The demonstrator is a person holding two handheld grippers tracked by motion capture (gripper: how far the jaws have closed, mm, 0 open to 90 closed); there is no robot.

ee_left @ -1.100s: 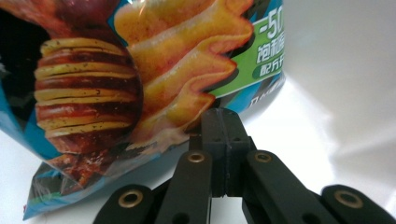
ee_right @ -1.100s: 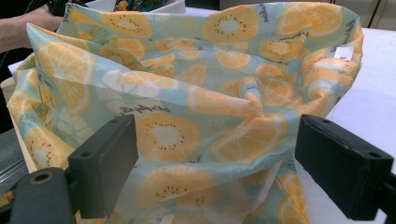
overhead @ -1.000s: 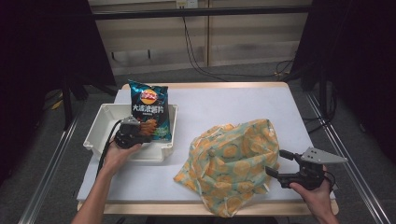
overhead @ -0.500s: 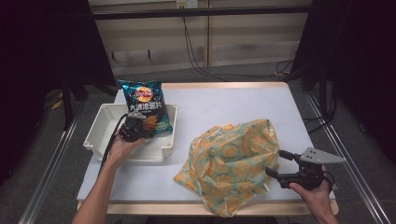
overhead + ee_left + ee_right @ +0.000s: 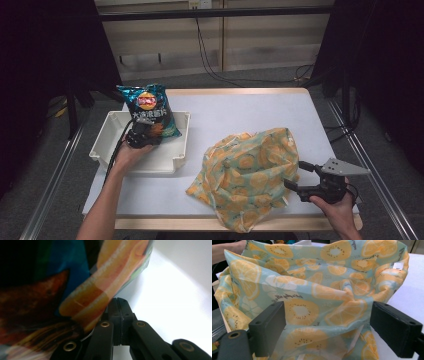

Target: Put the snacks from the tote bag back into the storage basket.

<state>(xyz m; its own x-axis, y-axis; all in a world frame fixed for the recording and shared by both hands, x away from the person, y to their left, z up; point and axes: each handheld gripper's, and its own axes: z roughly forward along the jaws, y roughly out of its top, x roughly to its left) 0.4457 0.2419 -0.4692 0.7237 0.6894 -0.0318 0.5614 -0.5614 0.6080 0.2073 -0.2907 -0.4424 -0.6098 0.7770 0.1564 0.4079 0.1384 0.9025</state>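
Chips point(image 5: 148, 109) upright over the tray point(image 5: 100, 145), far left — light, crinkly, crushable; pinched at the lower edge by the left gripper point(image 5: 140, 137). Right gripper point(image 5: 295, 176) agape beside the soft bag point(image 5: 247, 175).

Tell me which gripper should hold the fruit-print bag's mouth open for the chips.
Right. The right gripper is open beside the fruit-print bag, its jaws on either side of the fabric. The left gripper is shut on the chip bag above the white tray.
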